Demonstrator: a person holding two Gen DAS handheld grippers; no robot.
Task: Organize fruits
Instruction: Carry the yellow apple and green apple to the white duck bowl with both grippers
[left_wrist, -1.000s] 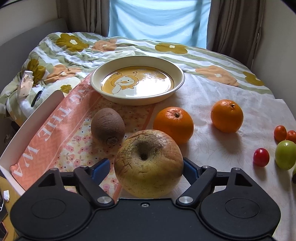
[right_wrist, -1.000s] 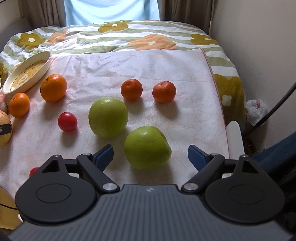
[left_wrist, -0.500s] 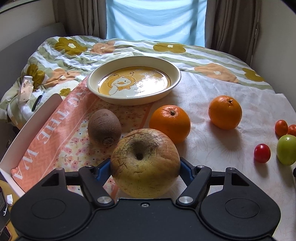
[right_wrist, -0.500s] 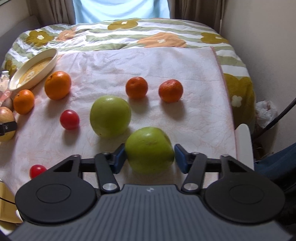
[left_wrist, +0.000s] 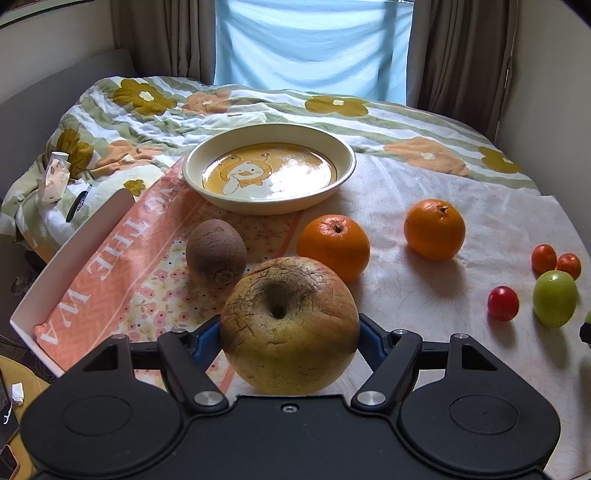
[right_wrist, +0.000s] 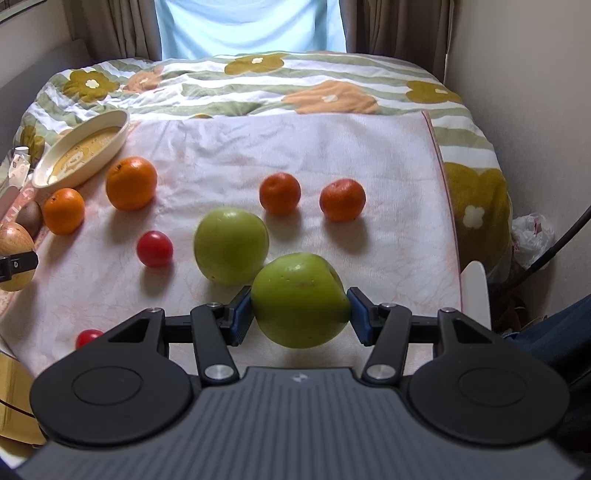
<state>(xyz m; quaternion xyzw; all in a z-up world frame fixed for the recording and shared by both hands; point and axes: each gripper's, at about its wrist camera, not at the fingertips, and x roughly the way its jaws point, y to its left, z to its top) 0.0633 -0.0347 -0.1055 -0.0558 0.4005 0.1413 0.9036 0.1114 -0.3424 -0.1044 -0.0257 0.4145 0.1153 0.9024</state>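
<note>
Both grippers are seen closed on fruit above a bed covered by a pale cloth. By the left gripper (left_wrist: 290, 334) a large yellow-brown apple (left_wrist: 290, 325) with cracked, russeted skin is clamped, its stem hollow facing up and a blue pad pressed against each side. By the right gripper (right_wrist: 300, 308) a green apple (right_wrist: 300, 300) is clamped in the same way, with a blue pad against each flank.

Just beyond the russet apple, a brown kiwi (left_wrist: 216, 251) is seen on an orange floral towel (left_wrist: 110, 273), near the left edge of the bed. An orange (left_wrist: 333, 245) lies just behind the apple, and a second orange (left_wrist: 434, 229) lies farther right, apart from the first. Behind the kiwi, a cream dish (left_wrist: 207, 155) printed with a cartoon duck is set partly on the towel.

Beside the held green apple, a second green apple (right_wrist: 231, 245) rests on the cloth, close to it on its left. A red cherry tomato (right_wrist: 154, 248) lies left of that one, and another cherry tomato (right_wrist: 88, 336) is partly hidden by the gripper body near the front edge. Two small mandarins (right_wrist: 279, 193) (right_wrist: 342, 199) are placed side by side, apart from each other, behind the green apples.

A flowered quilt (right_wrist: 258, 85) covers the far end of the bed, under a curtained window (left_wrist: 310, 44).
</note>
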